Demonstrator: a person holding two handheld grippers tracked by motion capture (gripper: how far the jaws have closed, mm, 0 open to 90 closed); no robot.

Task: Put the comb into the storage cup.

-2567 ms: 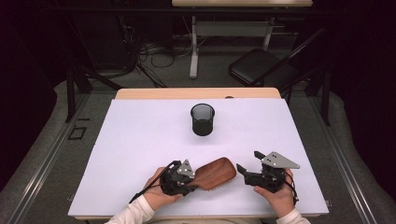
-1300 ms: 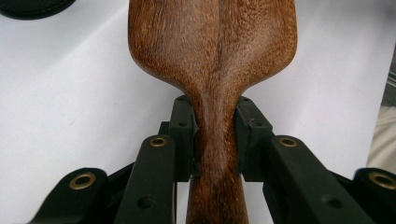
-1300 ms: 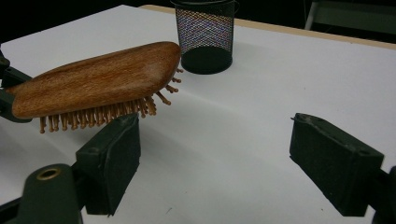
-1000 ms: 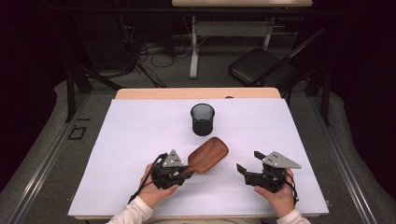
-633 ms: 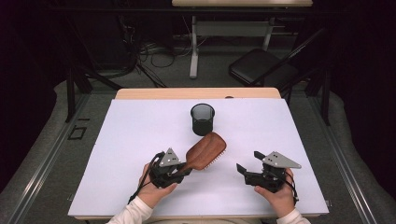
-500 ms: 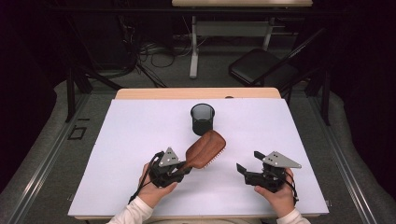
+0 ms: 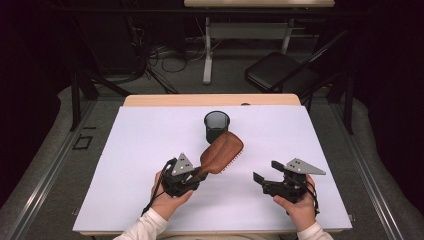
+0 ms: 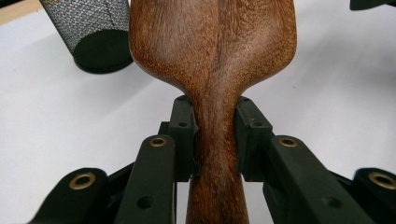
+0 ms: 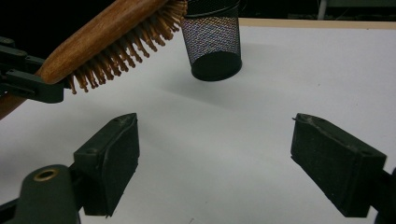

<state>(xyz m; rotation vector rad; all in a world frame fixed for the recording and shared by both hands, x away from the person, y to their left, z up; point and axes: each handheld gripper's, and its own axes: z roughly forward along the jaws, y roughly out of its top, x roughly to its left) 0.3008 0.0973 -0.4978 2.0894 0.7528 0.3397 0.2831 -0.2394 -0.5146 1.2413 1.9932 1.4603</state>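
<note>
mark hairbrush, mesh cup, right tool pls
hairbrush [image 7: 221,152], high view, on the wooden back of its head
mesh cup [image 7: 216,126], high view, on its front wall
right tool [image 9: 215,158], right gripper view, midway between its open jaws

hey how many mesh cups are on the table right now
1. The black mesh cup stands upright at the middle of the table's far half, just beyond the wooden hairbrush that the left gripper holds.

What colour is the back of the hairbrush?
Reddish-brown wood grain on the hairbrush; best seen in the left gripper view.
</note>
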